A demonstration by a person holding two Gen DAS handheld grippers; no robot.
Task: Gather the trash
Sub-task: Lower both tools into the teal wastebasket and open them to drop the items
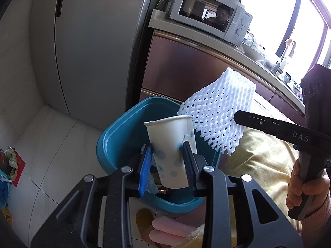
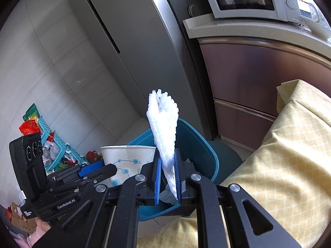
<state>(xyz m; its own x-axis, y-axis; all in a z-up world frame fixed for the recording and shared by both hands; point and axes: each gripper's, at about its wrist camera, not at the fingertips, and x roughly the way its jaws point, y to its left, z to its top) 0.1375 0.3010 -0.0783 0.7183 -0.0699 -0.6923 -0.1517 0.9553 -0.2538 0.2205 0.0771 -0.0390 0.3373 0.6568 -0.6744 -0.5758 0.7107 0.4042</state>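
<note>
Cup and foam net held over the blue bin

The paper cup [image 1: 171, 150] is pinched by the left gripper [image 1: 167, 165] above the blue bin [image 1: 115, 138]; the white foam net [image 2: 165, 128] is clamped by the nearly closed right gripper [image 2: 168, 177], above the bin's rim, beside the cup.

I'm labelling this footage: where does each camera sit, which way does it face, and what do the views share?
Left wrist: on the left gripper, facing down into the teal plastic bin; it grips the dotted white paper cup; the right hand shows.
Right wrist: on the right gripper, facing the same bin; it pinches the white foam net.
Shared: bin, cup, net, white microwave.
</note>
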